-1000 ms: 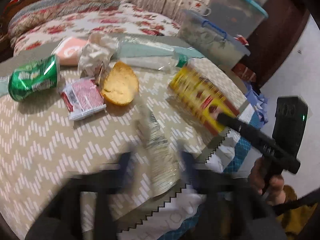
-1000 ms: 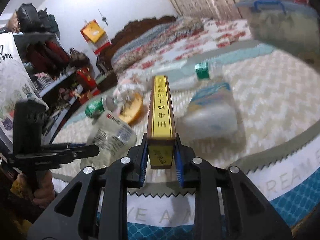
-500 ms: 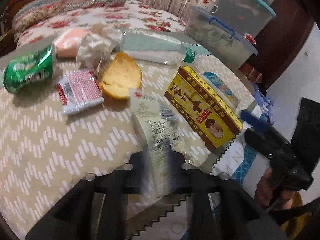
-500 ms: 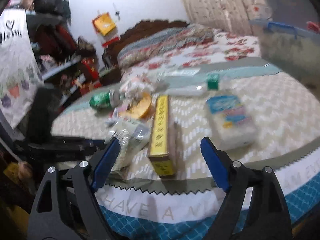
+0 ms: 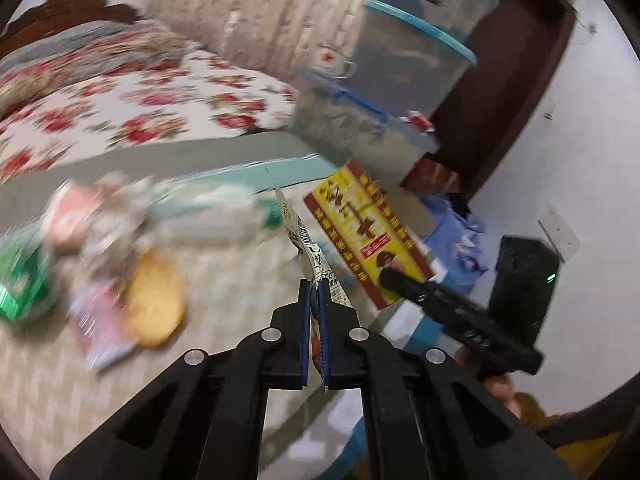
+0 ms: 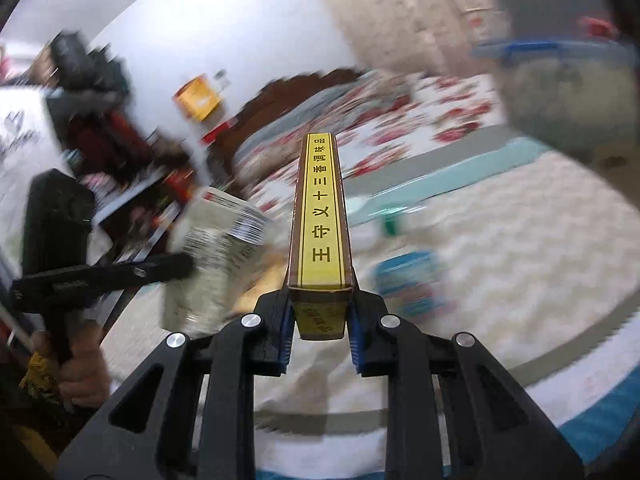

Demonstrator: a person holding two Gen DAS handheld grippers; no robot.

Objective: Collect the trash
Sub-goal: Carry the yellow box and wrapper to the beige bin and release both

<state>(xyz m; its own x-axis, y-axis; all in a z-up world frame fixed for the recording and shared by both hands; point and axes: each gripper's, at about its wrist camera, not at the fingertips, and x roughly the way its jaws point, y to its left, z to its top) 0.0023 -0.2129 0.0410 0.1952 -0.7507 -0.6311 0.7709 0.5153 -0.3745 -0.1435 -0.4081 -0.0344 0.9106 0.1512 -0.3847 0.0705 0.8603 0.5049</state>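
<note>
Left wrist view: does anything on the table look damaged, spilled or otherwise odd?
Mostly ordinary litter, blurred. The green can at the left edge looks crushed, and a round orange-yellow piece of food lies bare on the table cloth. Nothing looks spilled. The left gripper pinches a flattened wrapper.

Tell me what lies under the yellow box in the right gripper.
The yellow box is lifted in the right gripper; blurred patterned cloth shows below. What its body covers is hidden.

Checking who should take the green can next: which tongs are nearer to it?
Left. The left tongs, shut on a thin printed wrapper, are nearer the crushed green can. The right tongs, closing on the yellow-and-brown box, sit farther off.
</note>
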